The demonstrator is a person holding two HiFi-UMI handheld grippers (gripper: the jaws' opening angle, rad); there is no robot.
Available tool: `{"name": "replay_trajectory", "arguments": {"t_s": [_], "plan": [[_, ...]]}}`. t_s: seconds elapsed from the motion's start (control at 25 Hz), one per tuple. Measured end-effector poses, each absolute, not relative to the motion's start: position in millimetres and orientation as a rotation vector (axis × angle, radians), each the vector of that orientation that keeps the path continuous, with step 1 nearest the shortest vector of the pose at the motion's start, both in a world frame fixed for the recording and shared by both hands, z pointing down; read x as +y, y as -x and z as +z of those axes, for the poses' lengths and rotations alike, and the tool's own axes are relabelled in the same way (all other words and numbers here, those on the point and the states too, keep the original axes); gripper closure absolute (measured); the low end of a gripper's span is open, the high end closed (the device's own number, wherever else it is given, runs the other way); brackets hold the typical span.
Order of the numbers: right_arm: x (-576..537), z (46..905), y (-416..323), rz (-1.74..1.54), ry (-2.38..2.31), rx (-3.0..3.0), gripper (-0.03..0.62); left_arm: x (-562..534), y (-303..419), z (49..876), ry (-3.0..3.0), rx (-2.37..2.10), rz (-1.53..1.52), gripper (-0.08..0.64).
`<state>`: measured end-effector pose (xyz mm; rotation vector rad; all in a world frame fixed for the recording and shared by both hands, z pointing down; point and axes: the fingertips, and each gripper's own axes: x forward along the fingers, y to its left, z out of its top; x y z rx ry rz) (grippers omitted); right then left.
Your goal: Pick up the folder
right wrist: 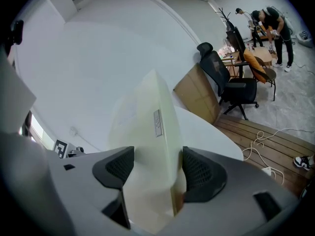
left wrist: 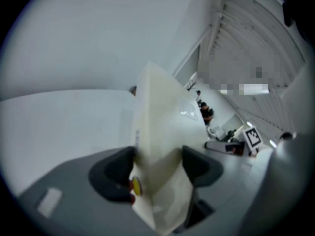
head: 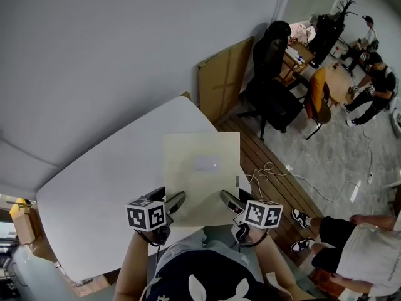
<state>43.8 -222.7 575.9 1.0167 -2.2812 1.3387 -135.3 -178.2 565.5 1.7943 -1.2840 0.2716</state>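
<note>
A pale cream folder [head: 202,174] with a small clear label pocket is held up flat above the white table [head: 106,174]. My left gripper [head: 173,203] is shut on its near left corner, and my right gripper [head: 227,200] is shut on its near right corner. In the left gripper view the folder [left wrist: 162,132] stands edge-on between the dark pads [left wrist: 118,173], with a yellow-and-red dot by the left pad. In the right gripper view the folder [right wrist: 147,132] fills the gap of the gripper [right wrist: 152,168], and a small metal clip shows on its edge.
A cardboard sheet [head: 225,77] leans on the wall past the table's far corner. Black office chairs [head: 272,86] and a wooden desk stand beyond it, with cables on the plank floor [head: 276,168]. People [head: 373,86] are at the far right and a seated person [head: 351,243] nearby.
</note>
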Motion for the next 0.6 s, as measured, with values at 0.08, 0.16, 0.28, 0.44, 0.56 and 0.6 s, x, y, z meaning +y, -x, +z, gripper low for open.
{"name": "replay_trajectory", "arguments": {"t_s": [0.08, 0.16, 0.28, 0.44, 0.56, 0.6], "plan": [[-222.0, 569.3, -44.0, 1.326, -1.024, -2.295, 0.291, -177.4, 135.0, 559.7, -1.802, -1.297, 0.261, 0.261], [-220.5, 562.8, -44.6, 1.306, -1.033, -2.306, 0.291, -175.7, 134.7, 553.9, -1.808, -1.307, 0.249, 0.261], [-216.7, 550.9, -44.4, 1.272, -1.038, -2.333, 0.291, -171.6, 134.3, 543.3, -1.822, -1.323, 0.230, 0.261], [-207.4, 532.1, -43.9, 1.235, -1.048, -2.377, 0.291, -162.3, 134.2, 525.4, -1.851, -1.353, 0.200, 0.259], [-200.0, 519.7, -42.9, 1.208, -1.064, -2.403, 0.291, -155.2, 136.2, 512.2, -1.872, -1.379, 0.184, 0.259], [-198.9, 515.8, -42.5, 1.202, -1.067, -2.412, 0.291, -154.2, 136.2, 508.4, -1.877, -1.387, 0.179, 0.259]]}}
